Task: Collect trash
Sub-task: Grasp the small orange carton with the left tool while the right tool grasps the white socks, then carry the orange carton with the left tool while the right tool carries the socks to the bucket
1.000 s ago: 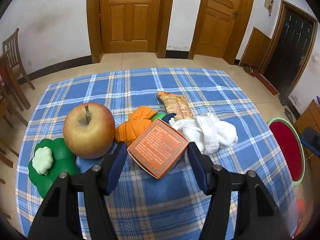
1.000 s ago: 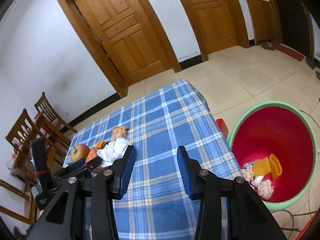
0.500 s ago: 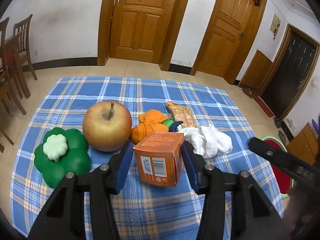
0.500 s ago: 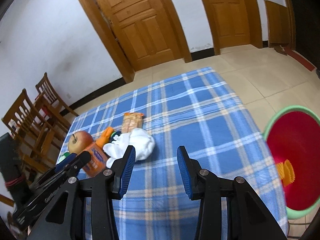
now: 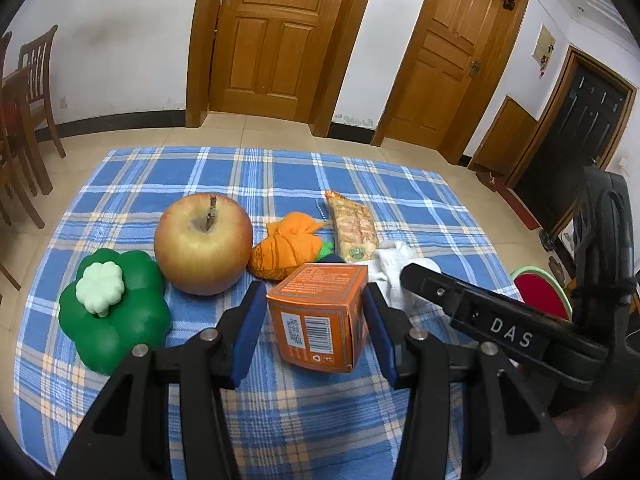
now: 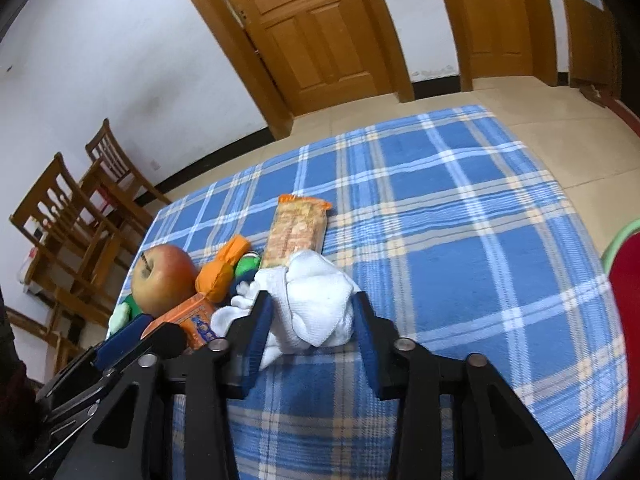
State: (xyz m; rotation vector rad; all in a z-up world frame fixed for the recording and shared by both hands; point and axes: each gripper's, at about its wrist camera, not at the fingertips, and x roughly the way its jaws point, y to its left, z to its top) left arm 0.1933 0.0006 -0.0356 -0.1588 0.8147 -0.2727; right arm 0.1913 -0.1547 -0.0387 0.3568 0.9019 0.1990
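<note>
My left gripper (image 5: 314,312) is shut on a small orange box (image 5: 320,314) and holds it over the blue plaid table (image 5: 160,176). The box also shows in the right wrist view (image 6: 188,320). My right gripper (image 6: 314,312) is open, its fingers on either side of a crumpled white tissue wad (image 6: 316,300) lying on the table; the wad also shows in the left wrist view (image 5: 394,270), partly hidden by the right gripper's body. An orange snack wrapper (image 6: 298,230) lies just beyond the wad. A red bin with a green rim (image 6: 624,304) stands on the floor at the right.
An apple (image 5: 204,244), a green toy with a pale top (image 5: 114,308) and an orange carrot toy (image 5: 290,250) lie on the table's left part. Wooden chairs (image 6: 72,220) stand left of the table. Wooden doors (image 5: 276,36) line the far wall.
My right gripper has swung from the bin back over the table and now straddles the tissue wad. My left gripper has closed on the orange box, which has turned.
</note>
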